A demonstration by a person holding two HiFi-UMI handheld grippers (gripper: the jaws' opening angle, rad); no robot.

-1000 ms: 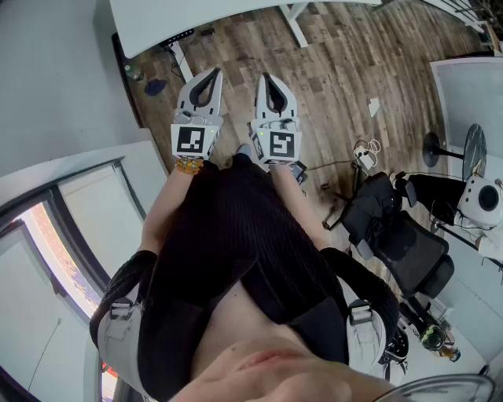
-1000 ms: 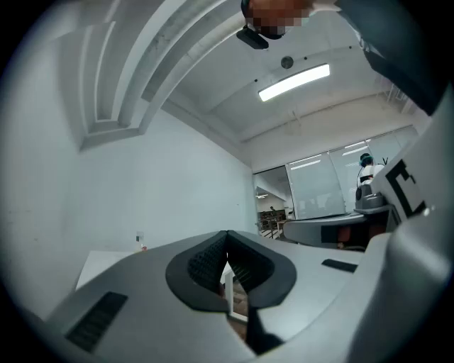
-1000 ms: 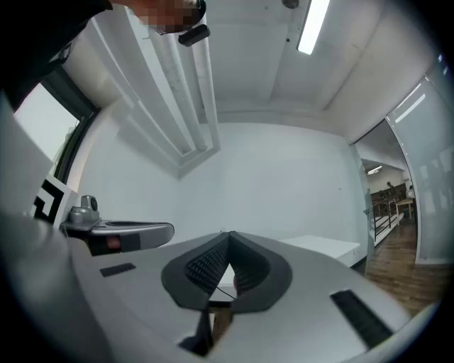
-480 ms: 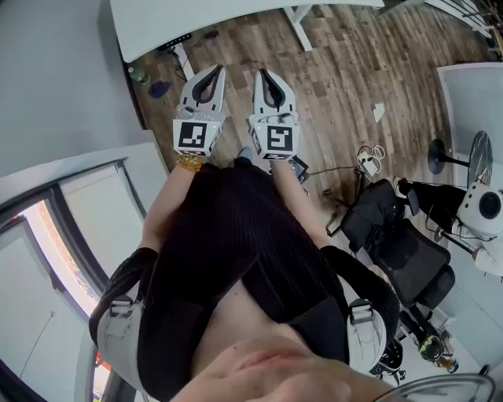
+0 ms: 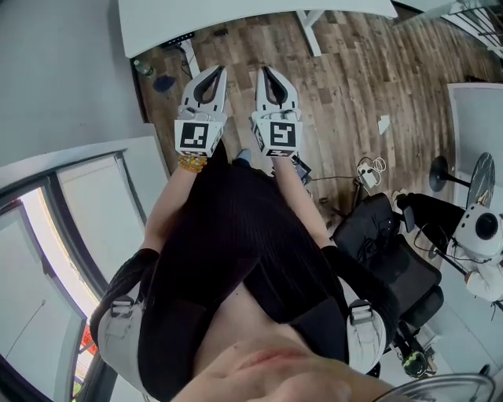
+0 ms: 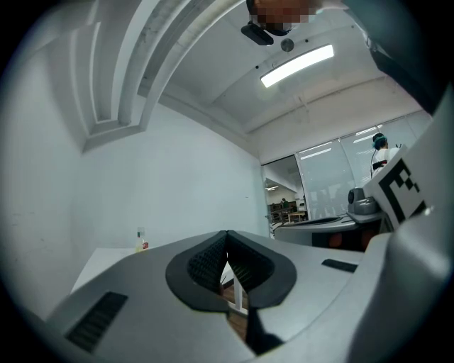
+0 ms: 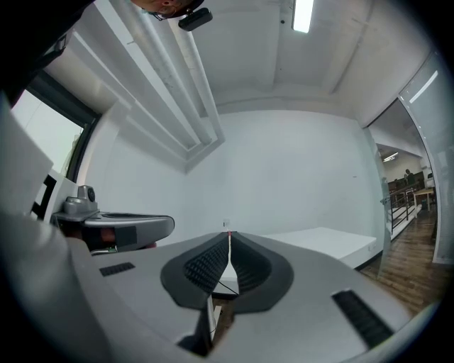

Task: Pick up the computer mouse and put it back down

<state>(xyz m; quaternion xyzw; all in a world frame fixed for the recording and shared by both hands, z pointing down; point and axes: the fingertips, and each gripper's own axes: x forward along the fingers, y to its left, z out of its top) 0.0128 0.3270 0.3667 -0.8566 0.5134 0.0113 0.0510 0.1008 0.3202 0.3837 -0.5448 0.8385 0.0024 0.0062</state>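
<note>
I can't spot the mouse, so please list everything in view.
table: one, white, top of head view
floor: one, brown wood, below the grippers
office chair: one, black, right side
cables: a small tangle, white and black, on floor beside chair
computer mouse: none in view
left gripper: one, white, jaws shut, empty
right gripper: one, white, jaws shut, empty

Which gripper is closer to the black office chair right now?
Right. The right gripper is held out in front on the side where the black office chair stands, off to the person's right. The left gripper sits beside it on the far side, farther from the chair.
</note>
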